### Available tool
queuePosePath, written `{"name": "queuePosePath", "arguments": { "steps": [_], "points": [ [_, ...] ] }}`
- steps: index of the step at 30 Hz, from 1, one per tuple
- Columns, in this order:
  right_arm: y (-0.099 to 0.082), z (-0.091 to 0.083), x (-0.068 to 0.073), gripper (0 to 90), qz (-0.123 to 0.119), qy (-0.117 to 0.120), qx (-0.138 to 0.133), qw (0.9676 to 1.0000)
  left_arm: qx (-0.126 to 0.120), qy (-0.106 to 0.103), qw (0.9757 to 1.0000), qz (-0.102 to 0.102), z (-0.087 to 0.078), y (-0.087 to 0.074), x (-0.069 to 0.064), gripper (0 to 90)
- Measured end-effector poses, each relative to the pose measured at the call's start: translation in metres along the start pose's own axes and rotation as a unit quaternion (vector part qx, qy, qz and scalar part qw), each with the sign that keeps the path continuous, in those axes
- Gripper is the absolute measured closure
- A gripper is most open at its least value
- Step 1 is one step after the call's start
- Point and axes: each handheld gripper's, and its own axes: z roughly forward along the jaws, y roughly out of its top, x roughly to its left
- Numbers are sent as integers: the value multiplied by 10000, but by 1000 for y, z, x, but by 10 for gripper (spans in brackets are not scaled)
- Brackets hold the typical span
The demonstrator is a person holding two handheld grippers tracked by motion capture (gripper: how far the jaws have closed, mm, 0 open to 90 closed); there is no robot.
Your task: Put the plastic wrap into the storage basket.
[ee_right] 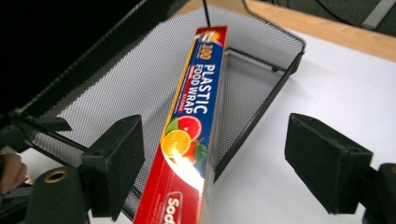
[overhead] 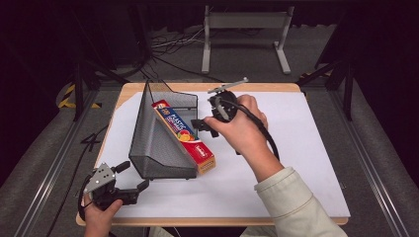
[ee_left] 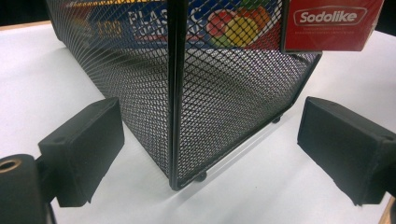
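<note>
From the high view I see the black mesh file holder (overhead: 158, 143) standing on the white sheet (overhead: 306, 148) that covers the wooden table (overhead: 257, 87), left of centre. The plastic wrap box (overhead: 184, 137) lies slanted along the holder's right side, its far end inside the mesh and its red near end sticking out past the holder's front corner. My right gripper (overhead: 201, 125) is just to the right of the box, jaws pointed at it and apart from it, nothing held. My left gripper (overhead: 133, 177) sits at the near left corner of the table, jaws spread, aimed at the holder's near end without touching it. In the left gripper view, the two black pads (ee_left: 84, 149) stand wide with the holder's front corner post (ee_left: 176, 93) rising between them, clear of both; the box's red end marked "Sodolike" (ee_left: 331, 23) overhangs the mesh at upper right. In the right gripper view, the jaws are released and wide, and the box (ee_right: 191, 126) runs up between them, resting on the holder's rim (ee_right: 261, 107), neither pad pressing on it.
</note>
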Motion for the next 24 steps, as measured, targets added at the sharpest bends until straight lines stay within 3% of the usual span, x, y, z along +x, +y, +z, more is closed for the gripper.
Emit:
{"name": "queuePosePath", "arguments": {
  "steps": [10,12,16,24],
  "points": [
    [-21,-42,-37,202,-280,-20,-567,9980,120,2,9999,-30,3,-2,1,78],
    [-26,-51,-43,202,-463,-106,-694,9965,144,-3,9999,-50,3,-2,1,77],
    [-36,-64,-52,202,-551,-45,-846,9949,146,8,9999,-19,3,-2,2,77],
    [-71,-93,-84,210,-782,11,-1248,9891,130,32,9999,-39,1,-3,2,76]
  ]
}}
